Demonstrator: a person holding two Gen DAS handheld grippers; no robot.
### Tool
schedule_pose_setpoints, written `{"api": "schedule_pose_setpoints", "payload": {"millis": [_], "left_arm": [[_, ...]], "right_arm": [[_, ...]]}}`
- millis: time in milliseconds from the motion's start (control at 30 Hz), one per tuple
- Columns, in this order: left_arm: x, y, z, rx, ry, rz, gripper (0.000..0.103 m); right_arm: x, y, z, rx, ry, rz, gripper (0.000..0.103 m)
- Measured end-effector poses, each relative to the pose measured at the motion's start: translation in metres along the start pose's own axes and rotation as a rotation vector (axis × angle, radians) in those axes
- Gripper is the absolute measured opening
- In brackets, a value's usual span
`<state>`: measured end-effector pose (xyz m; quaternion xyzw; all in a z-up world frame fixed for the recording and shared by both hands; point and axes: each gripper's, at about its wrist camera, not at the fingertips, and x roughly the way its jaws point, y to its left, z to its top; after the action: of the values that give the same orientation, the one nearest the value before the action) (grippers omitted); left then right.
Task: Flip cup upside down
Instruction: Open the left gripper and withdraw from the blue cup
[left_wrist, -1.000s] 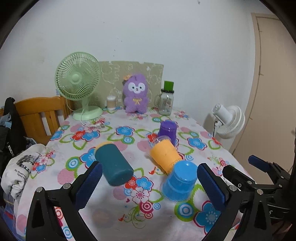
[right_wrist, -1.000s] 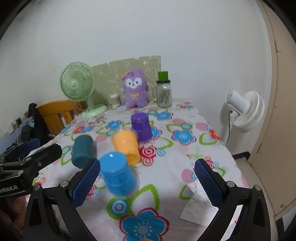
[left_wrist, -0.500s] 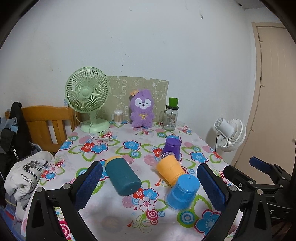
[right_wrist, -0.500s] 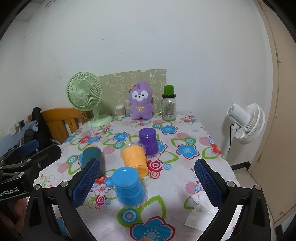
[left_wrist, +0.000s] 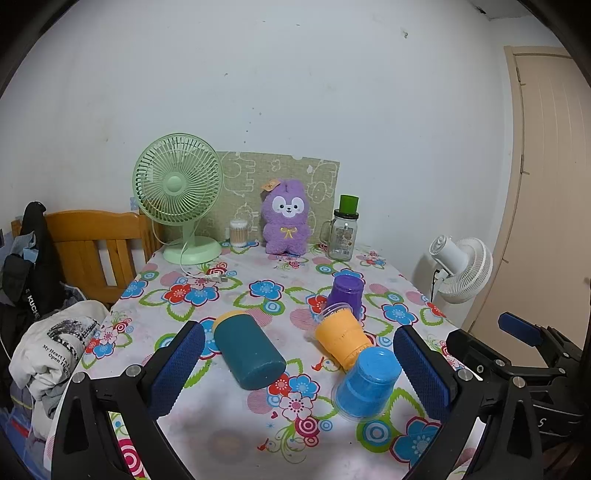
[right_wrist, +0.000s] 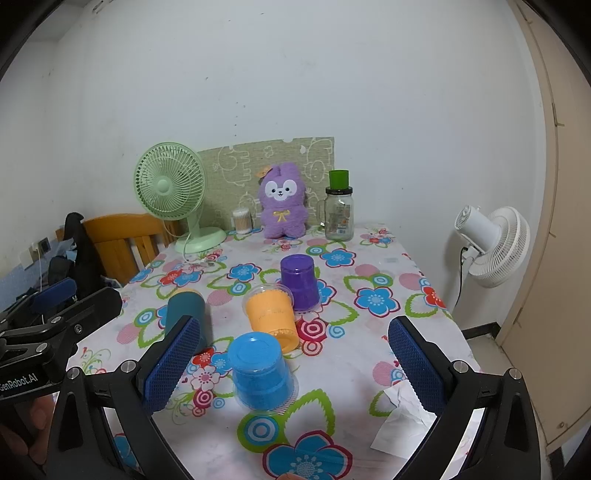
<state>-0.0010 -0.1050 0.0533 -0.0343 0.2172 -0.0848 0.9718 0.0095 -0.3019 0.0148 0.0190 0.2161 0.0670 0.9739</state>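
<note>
While lying sideways, teal cup (left_wrist: 248, 353) shows yellow rim

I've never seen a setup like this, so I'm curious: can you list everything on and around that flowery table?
Blue plastic cup: one, upside down, nearest.
Orange plastic cup: one, on its side, mid-table.
Purple plastic cup: one, upside down, behind orange.
Teal cylindrical cup: one, lying, left.
Green desk fan: one, back left.
Purple plush toy: one, back.
Glass jar with green lid: one, back right.
White floor fan: one, right.
Left claw, right claw: open, empty.
</note>
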Motion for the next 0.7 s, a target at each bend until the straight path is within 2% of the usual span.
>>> {"api": "schedule_pose_setpoints", "payload": {"millis": [700], "left_arm": [[-0.0024, -0.0010, -0.0002, 0.005, -0.014, 0.000, 0.103]], "right_arm": [[0.0015, 0.0025, 0.0017, -0.002, -0.001, 0.002, 0.103]]}}
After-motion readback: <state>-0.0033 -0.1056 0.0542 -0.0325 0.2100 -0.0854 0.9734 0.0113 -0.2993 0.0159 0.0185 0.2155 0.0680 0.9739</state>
